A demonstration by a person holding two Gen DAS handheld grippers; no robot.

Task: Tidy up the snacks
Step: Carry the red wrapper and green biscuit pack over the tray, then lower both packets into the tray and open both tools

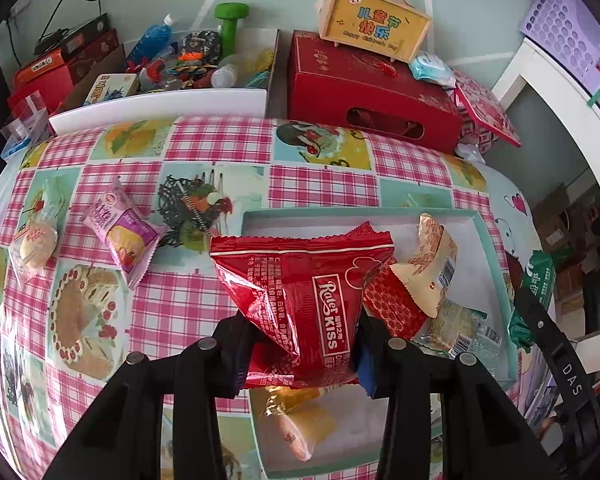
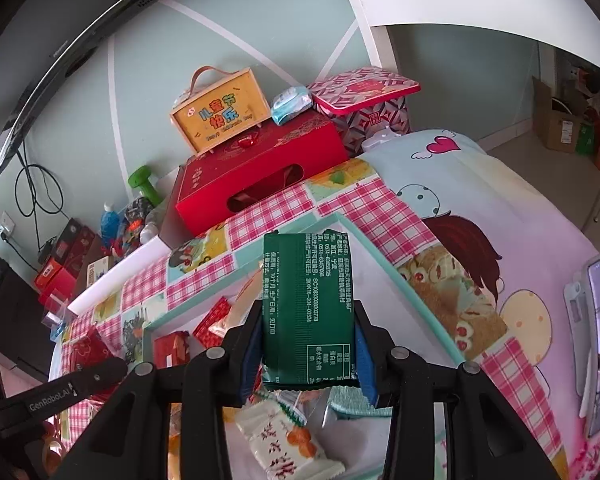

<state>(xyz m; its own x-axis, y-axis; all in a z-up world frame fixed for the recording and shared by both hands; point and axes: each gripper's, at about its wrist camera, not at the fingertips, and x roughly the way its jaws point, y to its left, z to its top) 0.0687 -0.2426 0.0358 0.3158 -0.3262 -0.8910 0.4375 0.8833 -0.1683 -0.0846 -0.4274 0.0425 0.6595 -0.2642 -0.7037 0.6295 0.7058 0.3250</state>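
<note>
My jaws are both pinching: left gripper [image 1: 300,354] on the red packet [image 1: 304,300], right gripper [image 2: 306,354] on the green packet [image 2: 308,308], both over the teal tray [image 1: 364,213]. I'd lower each onto bare floor of the tray, then let go.

The left wrist camera sits just behind its gripper's two black fingers [image 1: 244,344], which fill the bottom of the frame, and looks steeply down onto the checked tablecloth [image 1: 204,144], close above the mint-rimmed tray [image 1: 364,213] at lower centre. The wall and clutter curve along the top edge. The right wrist camera looks down less steeply, along its own fingers [image 2: 256,332], over the same tray [image 2: 380,248] toward the wall. Both views share the tray, the tablecloth, the red box [image 1: 364,88] and the yellow case [image 1: 374,20] on it.
</note>
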